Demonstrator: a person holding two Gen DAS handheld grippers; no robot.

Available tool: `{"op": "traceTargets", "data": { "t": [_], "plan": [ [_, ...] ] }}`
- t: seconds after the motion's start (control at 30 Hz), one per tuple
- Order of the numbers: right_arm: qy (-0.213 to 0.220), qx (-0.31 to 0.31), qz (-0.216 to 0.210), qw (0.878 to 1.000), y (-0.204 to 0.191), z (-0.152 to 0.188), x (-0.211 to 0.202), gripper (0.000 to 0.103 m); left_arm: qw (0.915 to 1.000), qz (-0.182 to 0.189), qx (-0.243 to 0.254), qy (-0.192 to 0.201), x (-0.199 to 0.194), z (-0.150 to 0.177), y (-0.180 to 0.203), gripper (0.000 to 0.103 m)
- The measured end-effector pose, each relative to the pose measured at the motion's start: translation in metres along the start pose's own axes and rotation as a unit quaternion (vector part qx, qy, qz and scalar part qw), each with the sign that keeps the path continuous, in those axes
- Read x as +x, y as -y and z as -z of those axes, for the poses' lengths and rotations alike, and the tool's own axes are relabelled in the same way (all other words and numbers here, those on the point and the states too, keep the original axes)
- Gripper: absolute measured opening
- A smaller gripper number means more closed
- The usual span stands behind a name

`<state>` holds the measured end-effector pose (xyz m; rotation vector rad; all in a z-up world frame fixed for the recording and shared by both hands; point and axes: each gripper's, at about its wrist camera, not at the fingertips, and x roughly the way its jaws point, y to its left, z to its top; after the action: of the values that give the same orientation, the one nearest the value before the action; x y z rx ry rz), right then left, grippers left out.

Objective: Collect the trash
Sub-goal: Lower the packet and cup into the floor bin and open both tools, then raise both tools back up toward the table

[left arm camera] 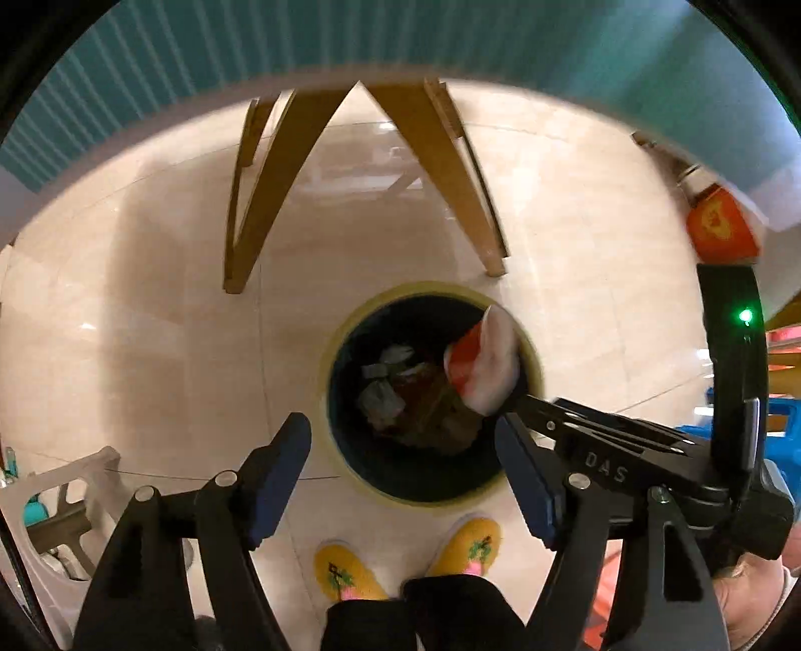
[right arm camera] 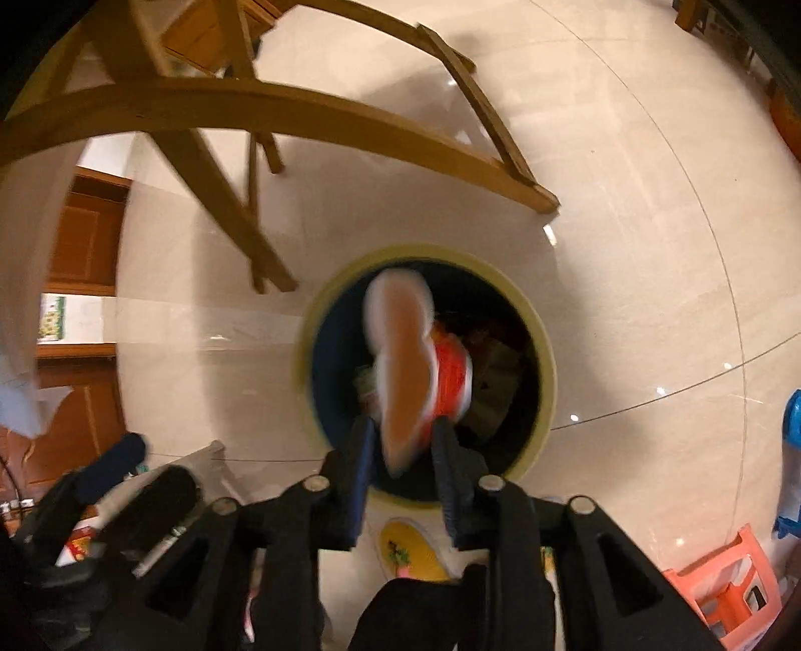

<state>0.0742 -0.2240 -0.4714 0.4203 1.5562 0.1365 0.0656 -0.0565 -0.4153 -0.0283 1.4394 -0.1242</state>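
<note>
Nearest the left wrist camera, the left gripper [left arm camera: 403, 473] points straight down with its blue-padded jaws spread wide and nothing between them. Below it show the person's yellow slippers [left arm camera: 470, 546] with palm-tree patterns, standing on the glossy cream tiled floor [left arm camera: 150, 325].

The right gripper [right arm camera: 400, 450] reaches in from the right of that view. In its own camera the jaws stand narrowly apart, with a crushed red-and-white paper cup [right arm camera: 410, 370] between them; motion blur hides whether the pads press on the cup. The cup hangs over the mouth of the round dark bin with a pale yellow-green rim [right arm camera: 548, 360], just in front of the slippers. In the left view the cup [left arm camera: 480, 360] sits at the right side of the opening, above crumpled wrappers and brown scraps [left arm camera: 410, 395] already lying inside.

Beyond the bin stand the curved wooden legs of a chair [left arm camera: 450, 165], then a teal ribbed wall [left arm camera: 300, 45]. A coral plastic stool [right arm camera: 726, 581] stands at the right edge of the right view.
</note>
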Motion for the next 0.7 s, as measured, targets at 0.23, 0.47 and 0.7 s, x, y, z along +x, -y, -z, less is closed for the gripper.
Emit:
{"op": "traceTargets", "data": {
  "t": [0.23, 0.47, 0.7],
  "plan": [
    [0.002, -0.017, 0.017, 1.000, -0.003, -0.001, 0.002, 0.046, 0.9996, -0.021, -0.012, 0.016, -0.002, 0.003, -0.011, 0.087],
    [-0.003, -0.033, 0.025, 0.999, -0.008, 0.002, -0.008, 0.050, 0.9986, -0.032, -0.018, 0.038, -0.022, 0.008, -0.011, 0.088],
    [0.014, -0.029, 0.014, 0.999, -0.022, 0.008, -0.056, 0.054, 0.9980, -0.019, -0.029, 0.053, -0.079, 0.013, -0.012, 0.088]
  ]
}}
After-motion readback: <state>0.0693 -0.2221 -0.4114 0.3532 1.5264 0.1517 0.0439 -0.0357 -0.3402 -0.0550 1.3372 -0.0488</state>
